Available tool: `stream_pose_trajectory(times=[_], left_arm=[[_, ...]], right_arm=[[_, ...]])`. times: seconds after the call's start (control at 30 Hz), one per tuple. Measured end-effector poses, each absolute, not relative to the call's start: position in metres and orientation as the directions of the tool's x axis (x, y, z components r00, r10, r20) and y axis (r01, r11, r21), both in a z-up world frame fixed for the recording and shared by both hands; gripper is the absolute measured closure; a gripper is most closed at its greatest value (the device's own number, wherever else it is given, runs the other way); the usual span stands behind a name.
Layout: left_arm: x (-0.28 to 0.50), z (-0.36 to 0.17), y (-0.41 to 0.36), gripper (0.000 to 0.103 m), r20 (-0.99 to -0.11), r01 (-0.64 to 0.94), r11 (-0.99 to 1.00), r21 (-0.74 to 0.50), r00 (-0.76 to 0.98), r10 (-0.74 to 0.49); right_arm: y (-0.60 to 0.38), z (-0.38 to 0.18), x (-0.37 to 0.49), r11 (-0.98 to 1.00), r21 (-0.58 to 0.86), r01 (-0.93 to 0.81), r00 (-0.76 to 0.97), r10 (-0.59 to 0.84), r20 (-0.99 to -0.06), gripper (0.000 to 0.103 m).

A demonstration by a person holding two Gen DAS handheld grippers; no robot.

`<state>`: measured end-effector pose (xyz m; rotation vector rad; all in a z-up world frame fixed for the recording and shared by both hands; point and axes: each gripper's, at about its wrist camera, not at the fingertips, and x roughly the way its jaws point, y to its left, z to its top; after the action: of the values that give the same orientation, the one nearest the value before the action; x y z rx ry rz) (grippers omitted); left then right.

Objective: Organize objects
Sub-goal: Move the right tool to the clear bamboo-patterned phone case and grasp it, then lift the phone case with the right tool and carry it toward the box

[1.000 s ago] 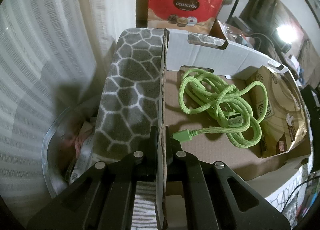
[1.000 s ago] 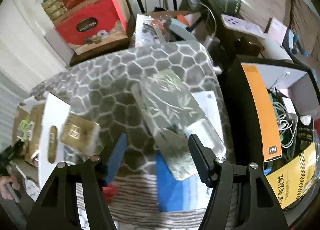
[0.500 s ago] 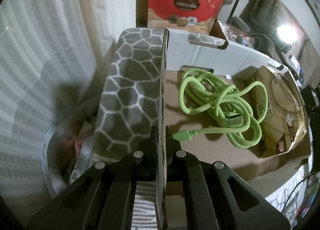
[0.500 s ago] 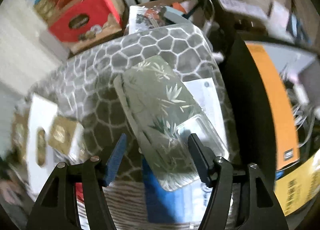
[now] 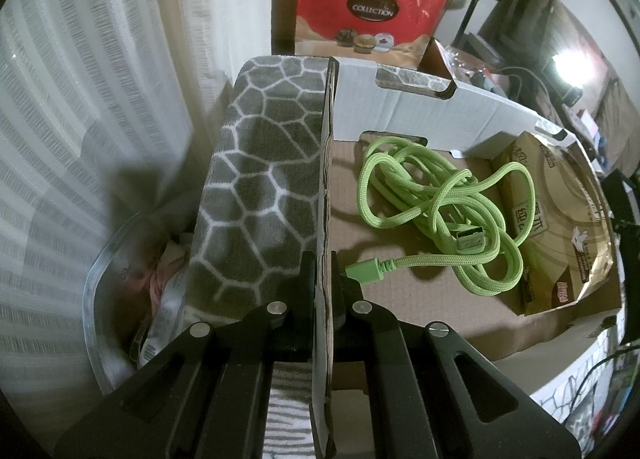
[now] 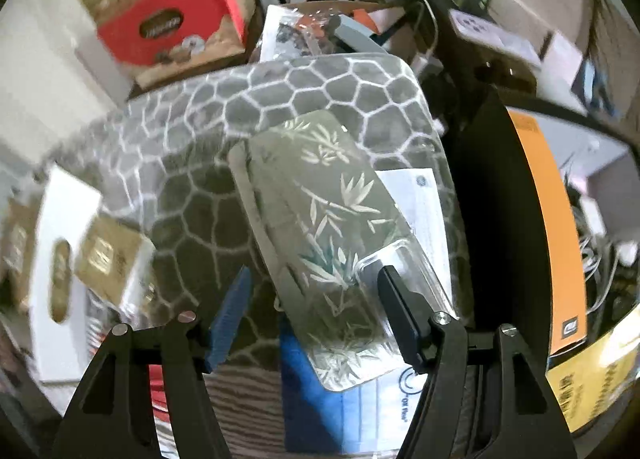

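In the left wrist view, a clear plastic bin (image 5: 100,299) sits low at the far left beside a grey blanket with a white honeycomb pattern (image 5: 256,199). The left gripper (image 5: 323,279) has its fingers pinched tight on the upright side wall of the cardboard box (image 5: 420,107). Inside the box lies a coiled green cable (image 5: 440,203), one plug pointing toward the gripper, with a brown packet (image 5: 560,219) just to its right.

In the right wrist view, the same box (image 6: 60,251) appears blurred at the left edge. The right gripper (image 6: 312,291) hangs with its fingers set wide on either side of a bamboo-print phone case (image 6: 320,235), apparently not pressing it. The case lies on the blanket, its long axis running from upper left to lower right, its near end over a blue-and-white package (image 6: 312,411). An orange-and-black box (image 6: 540,219) stands at the right.
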<state>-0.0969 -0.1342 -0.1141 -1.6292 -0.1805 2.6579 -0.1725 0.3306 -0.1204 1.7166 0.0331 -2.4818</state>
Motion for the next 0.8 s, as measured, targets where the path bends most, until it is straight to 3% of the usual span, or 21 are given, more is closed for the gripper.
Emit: stream_pose_trajectory(times=[0.17,0.7,0.73,0.8], left_arm=[[-0.097,-0.114,-0.134,0.100,-0.887,0.044,-0.993,-0.108,-0.456,0.077],[-0.098,-0.114,-0.134,0.100,-0.887,0.045,-0.993,-0.110,-0.455,0.078],[-0.098,-0.114,-0.134,0.100,-0.887,0.045,-0.993,-0.110,-0.455,0.078],[-0.098,-0.114,-0.134,0.100,-0.887,0.045,-0.993,-0.111,-0.455,0.079]], right_arm=[[0.316,-0.126,-0.165,-0.976,-0.092,0.196,-0.375,0.012,-0.927,0.051],[0.309,-0.081,-0.153,-0.977,0.022,0.212,-0.456,-0.119,-0.882,0.053],[0.306,-0.075,-0.152,-0.976,0.025,0.218,-0.465,-0.127,-0.876,0.058],[0.300,-0.064,-0.150,-0.973,0.030,0.227,-0.482,-0.139,-0.865,0.059]])
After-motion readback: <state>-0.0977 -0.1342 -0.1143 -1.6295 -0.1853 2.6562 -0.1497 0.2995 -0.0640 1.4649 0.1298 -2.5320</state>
